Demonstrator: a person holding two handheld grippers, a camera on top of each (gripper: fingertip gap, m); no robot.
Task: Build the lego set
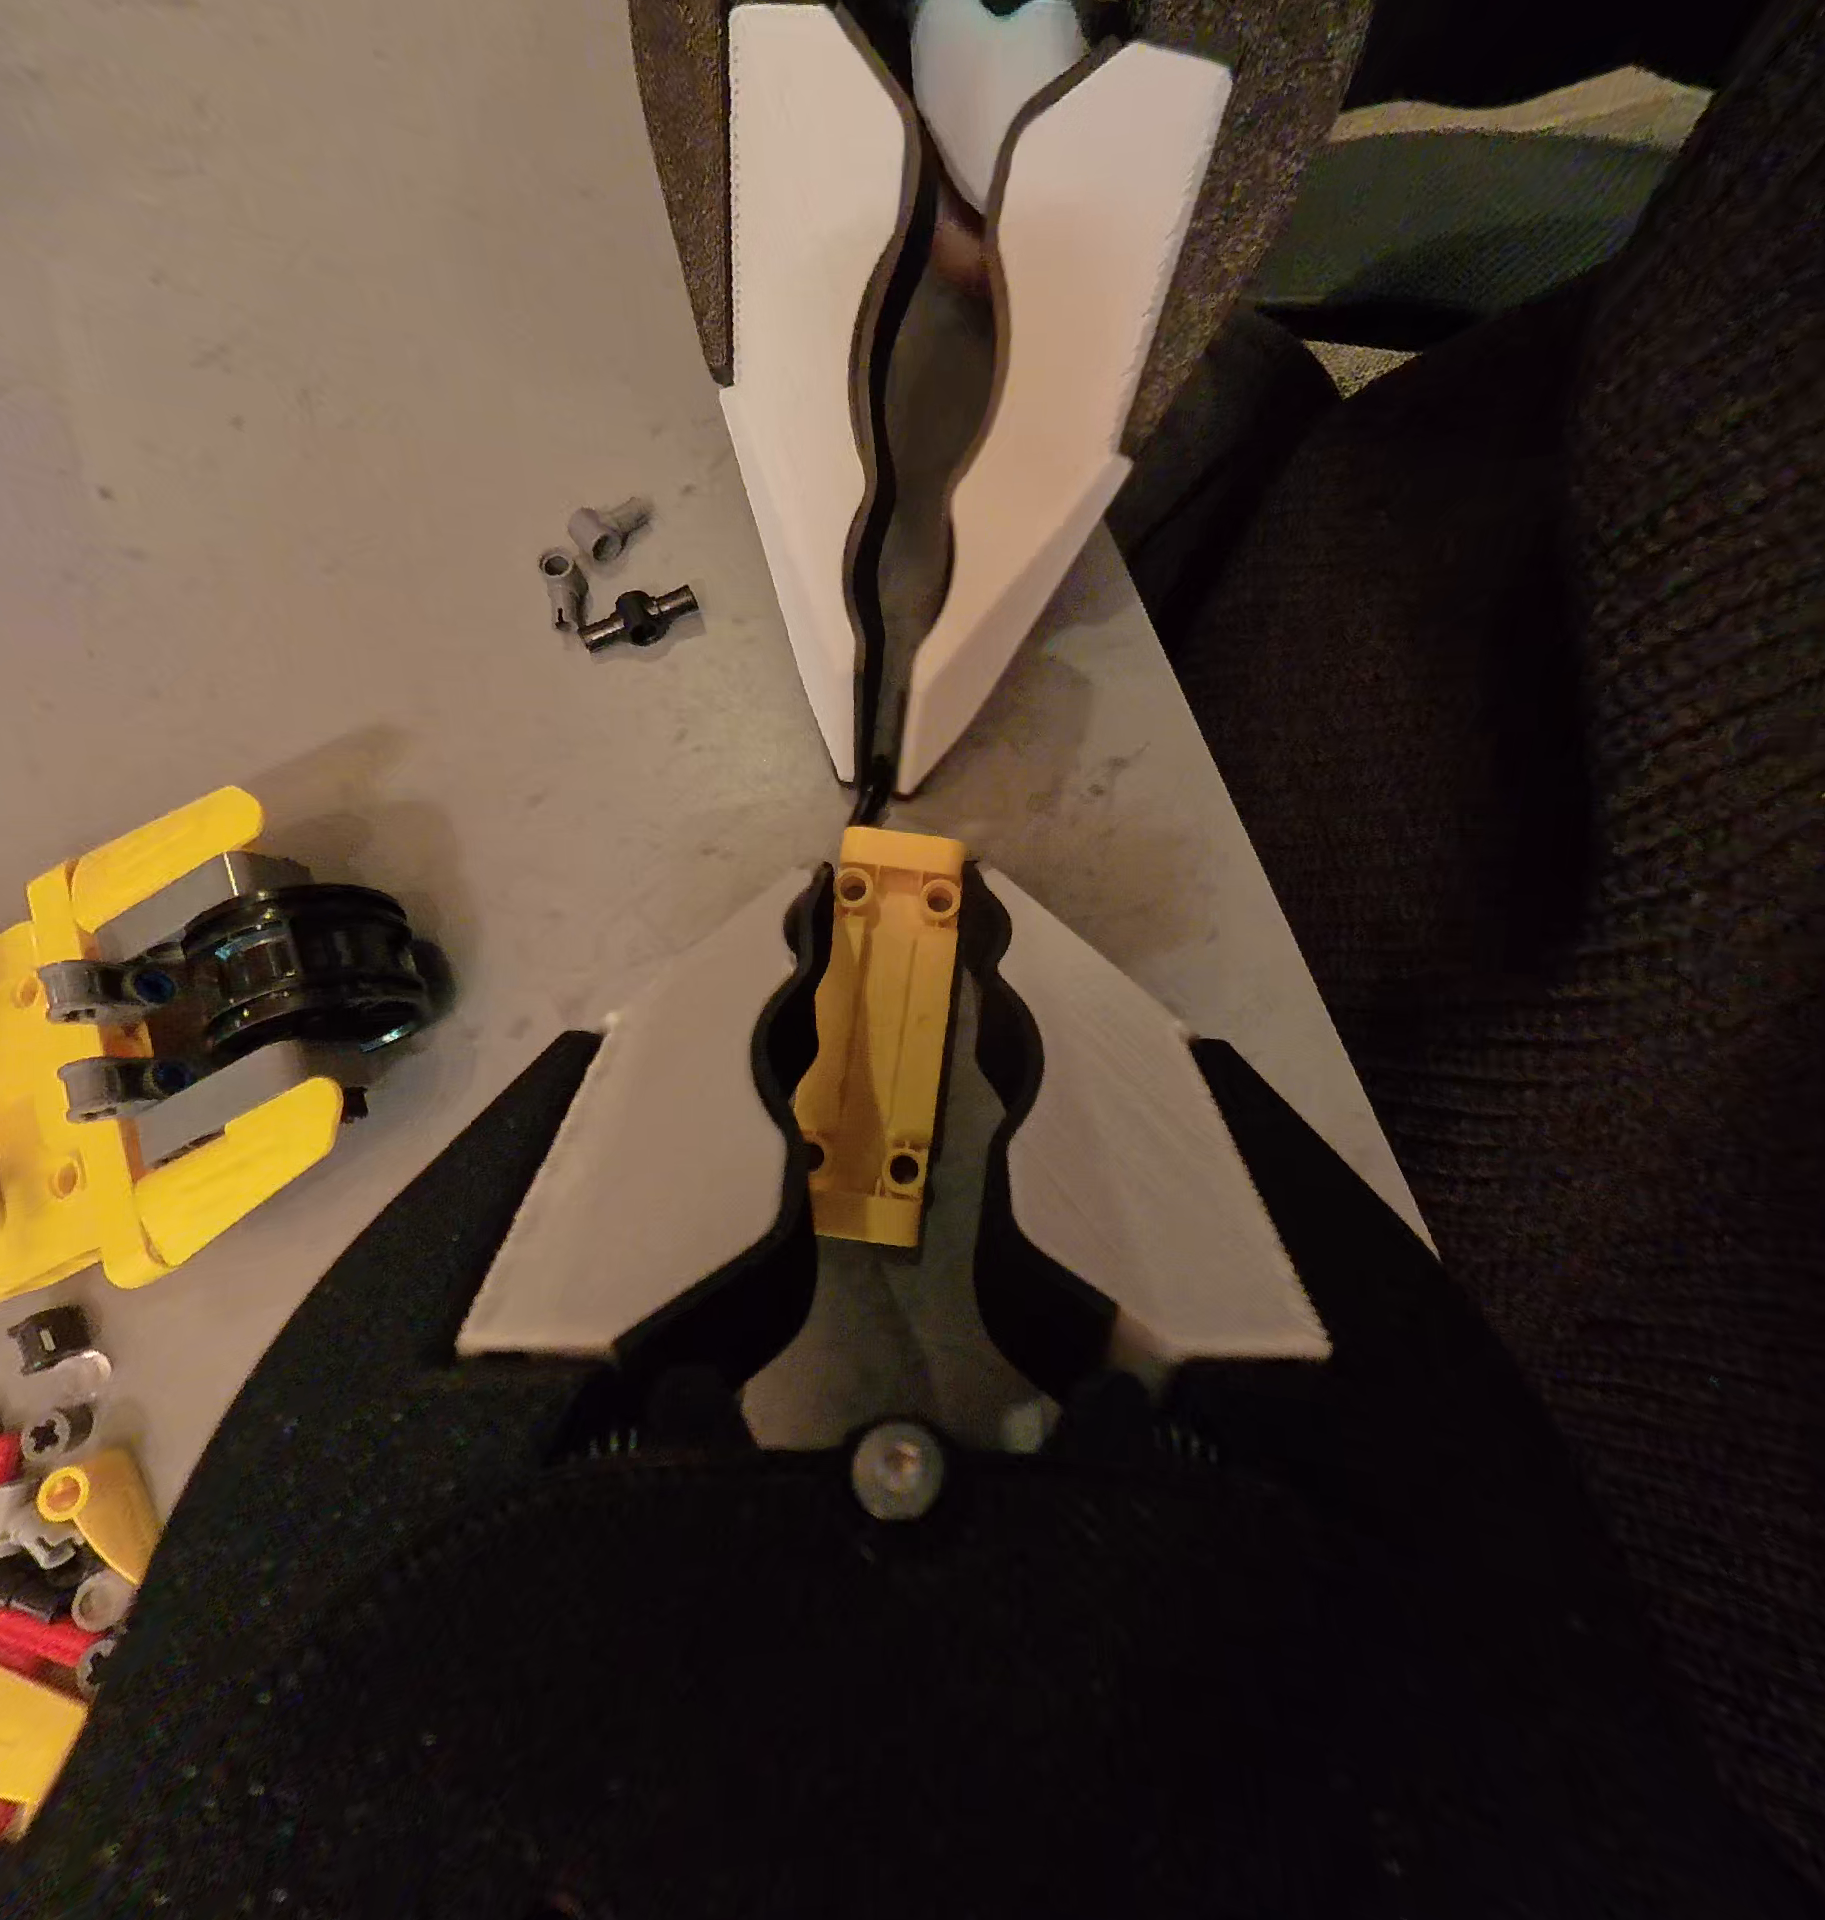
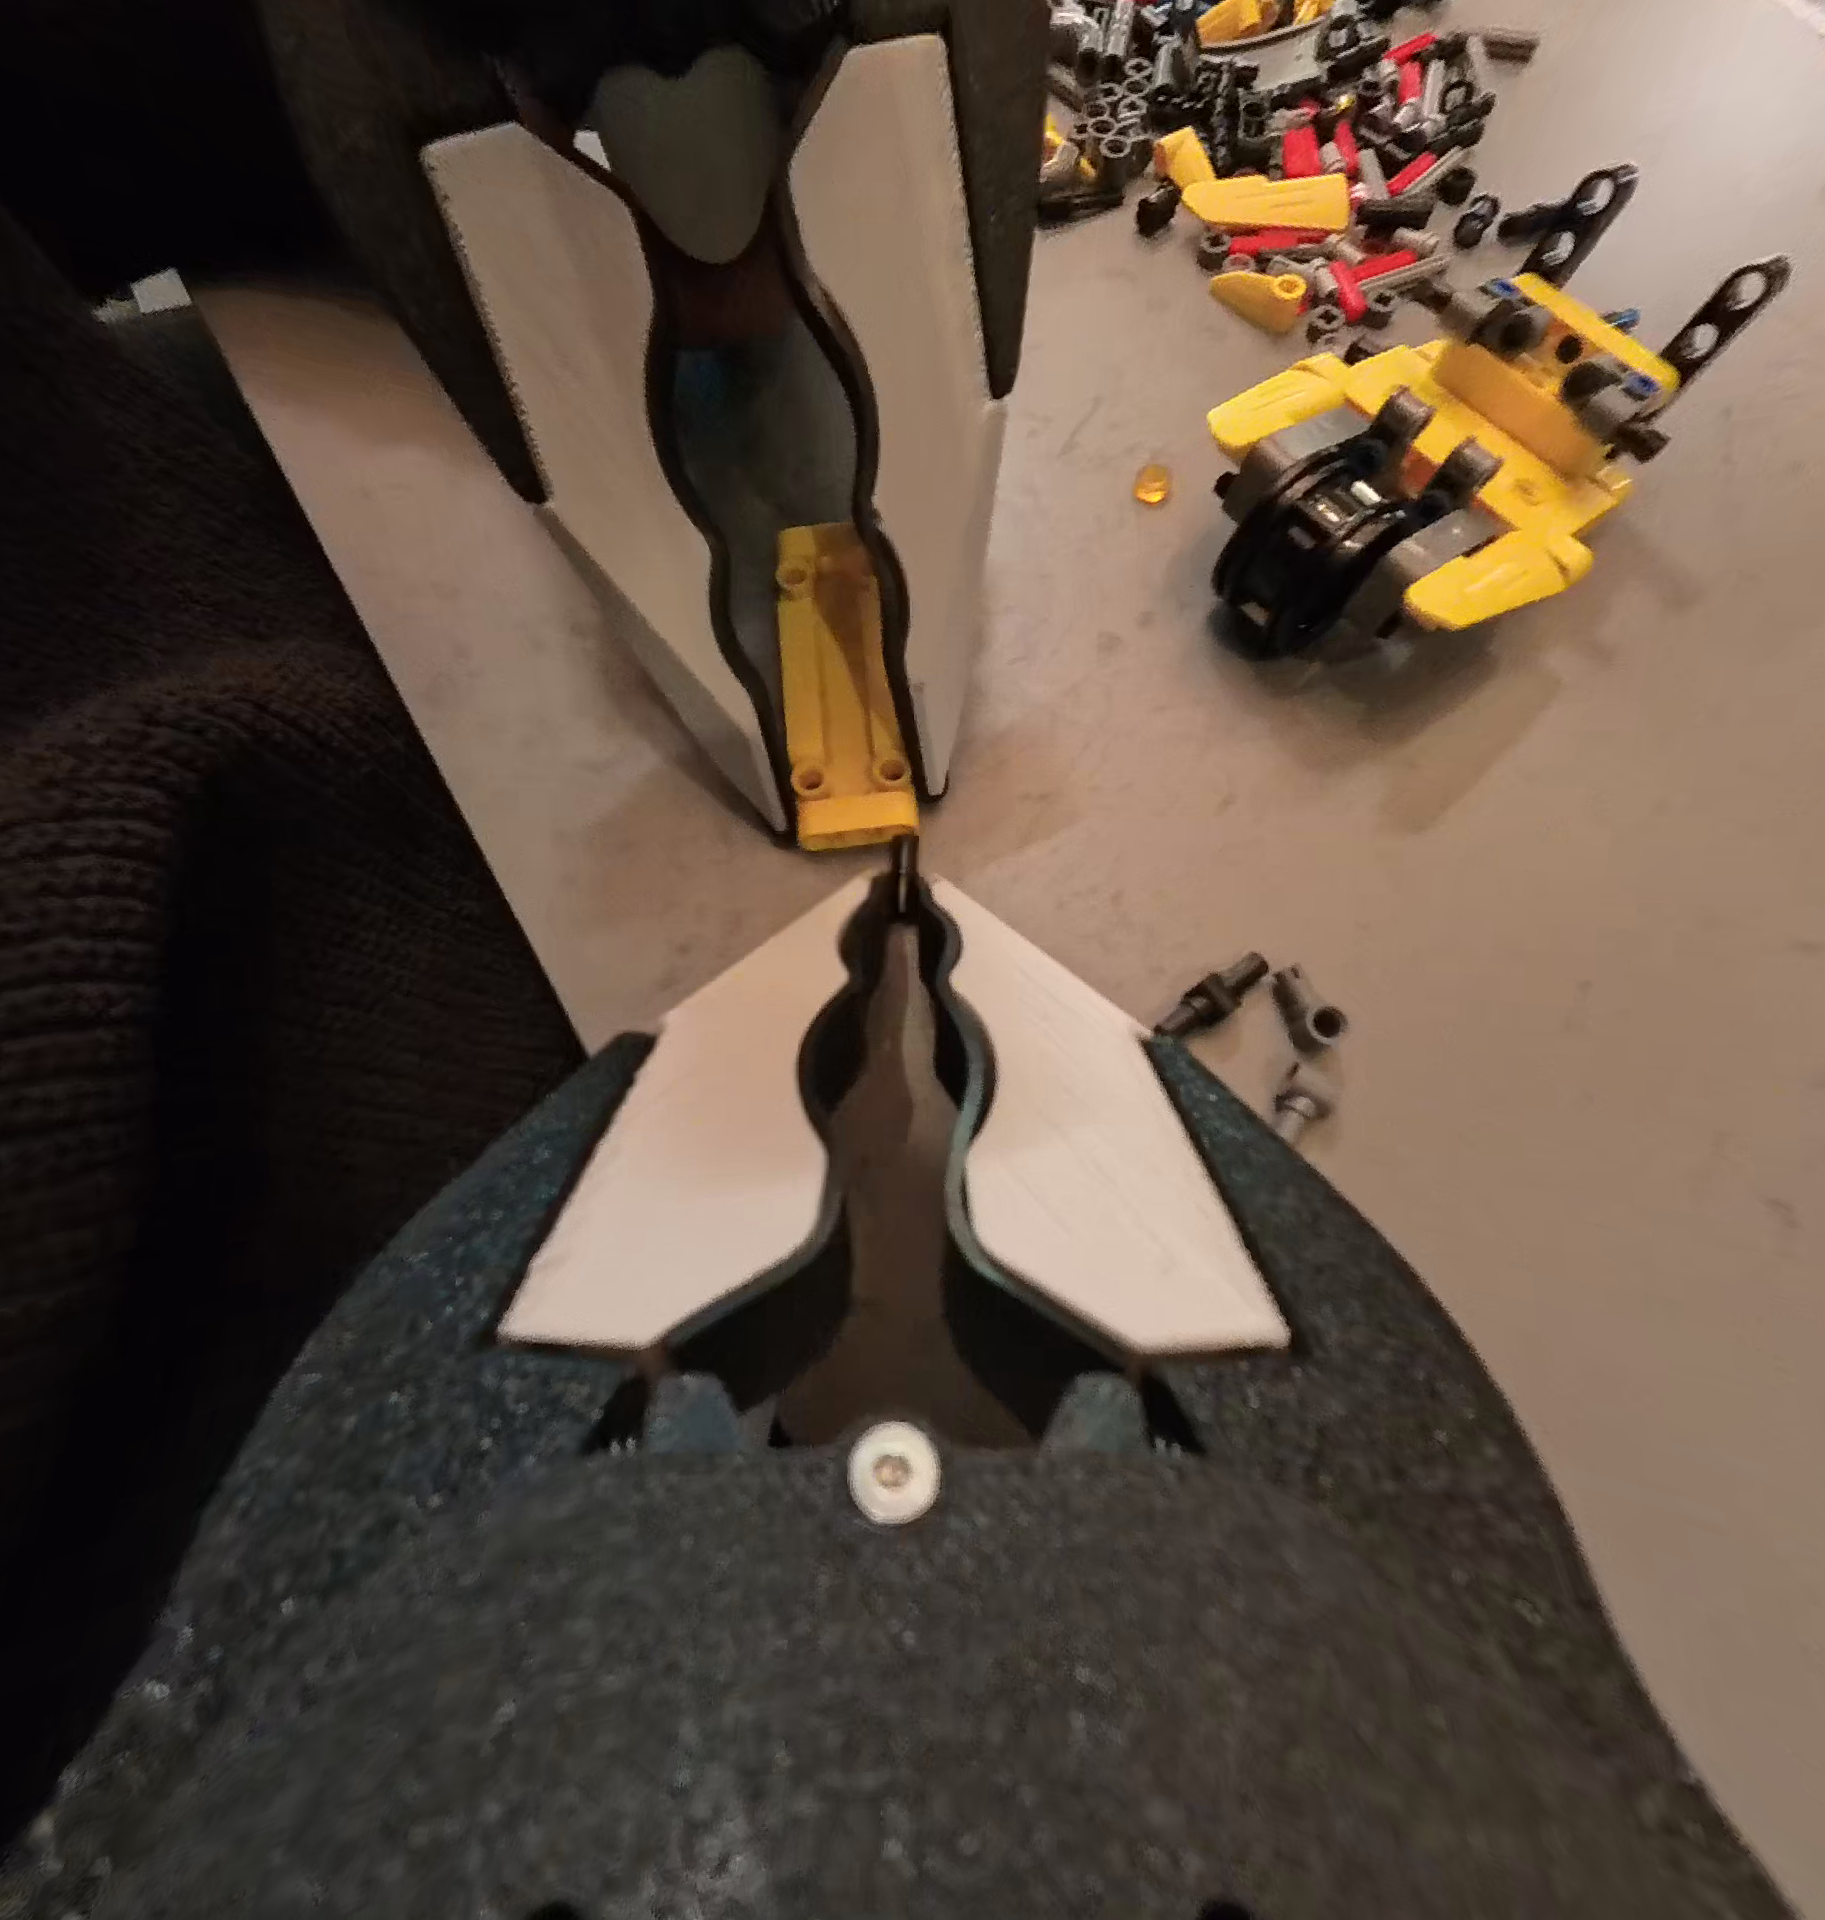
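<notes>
Pinching a yellow panel piece lengthwise between its two wavy-edged white fingers, the left tool is holding it just above the grey counter, with the piece's far end sticking out slightly past the fingertips. The piece is showing its hollow underside with round pin holes at both ends. Facing it tip to tip, the right tool is pressing its fingers together on a small black pin, which is poking out from between the fingertips and pointing at the end face of the yellow panel piece. In the right wrist view the pin's tip is sitting just beside the panel's lower right corner; whether the two are touching is not clear.

On the counter, well apart from both tools, a partly built yellow model with a black wheel rim is lying on its side. A few loose grey and black connectors are lying near the right tool's fingers. A small amber stud is resting between the left tool and the model. Farther back, a heap of red, yellow, grey and black loose parts is spreading across the counter. A dark knitted fabric is filling the space beyond the counter's edge.
</notes>
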